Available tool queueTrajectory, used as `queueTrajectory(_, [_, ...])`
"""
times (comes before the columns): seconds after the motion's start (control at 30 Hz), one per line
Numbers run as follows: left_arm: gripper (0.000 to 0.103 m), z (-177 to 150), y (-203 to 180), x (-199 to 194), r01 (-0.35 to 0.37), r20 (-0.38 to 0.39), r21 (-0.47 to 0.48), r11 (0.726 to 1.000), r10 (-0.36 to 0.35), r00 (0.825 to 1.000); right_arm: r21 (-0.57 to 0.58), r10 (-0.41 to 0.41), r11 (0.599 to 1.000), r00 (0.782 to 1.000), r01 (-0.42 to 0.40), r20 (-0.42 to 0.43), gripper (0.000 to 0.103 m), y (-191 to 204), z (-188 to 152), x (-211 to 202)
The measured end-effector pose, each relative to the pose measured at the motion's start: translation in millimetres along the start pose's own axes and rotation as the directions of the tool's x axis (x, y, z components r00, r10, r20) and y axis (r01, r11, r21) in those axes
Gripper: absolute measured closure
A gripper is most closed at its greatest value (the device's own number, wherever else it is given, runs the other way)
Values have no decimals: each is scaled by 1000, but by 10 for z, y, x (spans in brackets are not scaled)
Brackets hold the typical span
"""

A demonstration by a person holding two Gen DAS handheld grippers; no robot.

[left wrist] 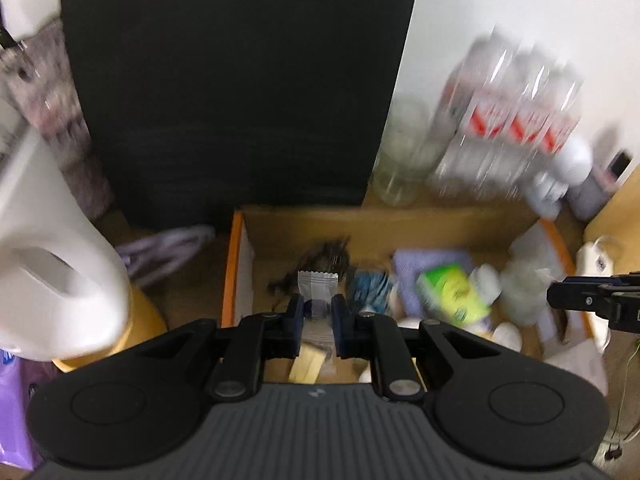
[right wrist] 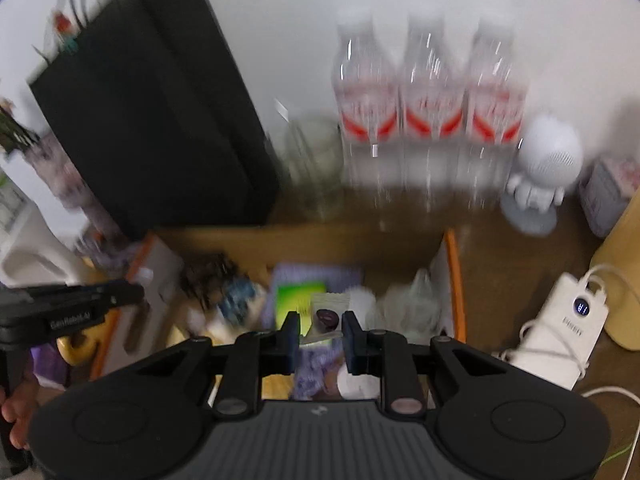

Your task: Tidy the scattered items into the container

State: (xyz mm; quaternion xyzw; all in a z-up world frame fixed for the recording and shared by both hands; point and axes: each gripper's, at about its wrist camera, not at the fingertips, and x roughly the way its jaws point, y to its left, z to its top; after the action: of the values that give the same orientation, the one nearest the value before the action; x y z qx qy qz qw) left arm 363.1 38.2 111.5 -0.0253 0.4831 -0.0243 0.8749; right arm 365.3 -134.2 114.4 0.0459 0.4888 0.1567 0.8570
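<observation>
An open cardboard box (left wrist: pixel 240 264) with orange-edged flaps holds several items: a green packet (left wrist: pixel 452 292), a blue packet (left wrist: pixel 368 286), a purple cloth and a dark tangle. My left gripper (left wrist: pixel 316 310) is shut on a silver sachet (left wrist: pixel 316 286) and holds it over the box. In the right wrist view the same box (right wrist: pixel 454 276) lies below. My right gripper (right wrist: pixel 319 326) is shut on a small clear packet with a dark purple spot (right wrist: pixel 326 312), above the green packet (right wrist: pixel 292 300). Both views are motion-blurred.
A black box (left wrist: pixel 232 80) stands behind the cardboard box. Three water bottles (right wrist: pixel 430 108), a glass jar (right wrist: pixel 312 160) and a white figurine (right wrist: pixel 540 168) stand at the back. A white jug (left wrist: pixel 52 264) is at the left. A white power bank (right wrist: pixel 560 328) with cables lies at the right.
</observation>
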Motion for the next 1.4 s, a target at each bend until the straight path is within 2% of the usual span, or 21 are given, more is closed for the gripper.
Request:
queueTrajectory(0.1, [88, 4, -5, 149, -6, -89, -8, 1000, 5, 996, -27, -11, 1000, 995, 9, -97, 82, 33, 28, 166])
queueTrajectory(0.2, [88, 11, -22, 267, -19, -141, -10, 1000, 18, 990, -45, -46, 998, 986, 40, -160, 82, 49, 77, 341])
queueTrajectory(0.27, [88, 0, -28, 297, -19, -153, -19, 1000, 16, 988, -33, -62, 998, 979, 56, -196, 82, 34, 92, 454])
queueTrajectory(0.47, [87, 25, -54, 327, -12, -183, -14, 1000, 9, 983, -25, -103, 995, 968, 100, -228, 79, 34, 89, 546])
queueTrajectory(0.5, [82, 37, -45, 311, -15, -186, -22, 1000, 11, 983, -30, -114, 993, 966, 110, -232, 75, 30, 96, 558])
queueTrajectory(0.53, [78, 47, -39, 298, -17, -191, -27, 999, 12, 982, -29, -122, 993, 964, 119, -234, 65, 32, 99, 543])
queueTrajectory(0.57, [67, 56, -36, 276, -17, -191, -31, 999, 10, 982, -27, -127, 992, 964, 124, -234, 61, 33, 100, 513])
queueTrajectory(0.6, [50, 68, -38, 246, -20, -185, -35, 999, 13, 983, -31, -131, 991, 964, 127, -232, 56, 38, 106, 484])
queueTrajectory(0.63, [41, 79, -37, 208, -22, -175, -39, 999, 15, 984, -34, -135, 991, 964, 131, -229, 55, 44, 113, 446])
queueTrajectory(0.7, [5, 103, -46, 107, -14, -155, -37, 999, 8, 988, -33, -137, 991, 965, 133, -222, 51, 53, 128, 355])
queueTrajectory(0.73, [0, 112, -57, 65, -13, -155, -33, 999, 8, 988, -32, -137, 991, 966, 133, -221, 46, 56, 134, 308])
queueTrajectory(0.77, [0, 116, -78, 22, -17, -159, -29, 999, 12, 987, -32, -139, 990, 966, 136, -219, 43, 63, 139, 252])
queueTrajectory(0.83, [0, 117, -135, -61, -25, -184, -13, 1000, 22, 983, -32, -145, 989, 963, 142, -225, 26, 79, 144, 166])
queueTrajectory(0.87, [0, 116, -172, -112, -30, -192, 2, 1000, 30, 981, -28, -143, 990, 963, 141, -229, 25, 83, 148, 112])
queueTrajectory(0.97, [0, 116, -265, -335, -37, -159, 28, 999, 41, 986, -21, -143, 990, 966, 141, -217, 24, 101, 167, -68])
queueTrajectory(1.17, [0, 91, -335, -806, -39, -78, 9, 999, 39, 996, -31, -136, 991, 980, 132, -144, 22, 211, 156, -541])
queueTrajectory(1.4, [0, -113, -460, -1065, -65, -17, 47, 997, 66, 998, -57, -129, 991, 989, 125, -76, 17, 309, -25, -831])
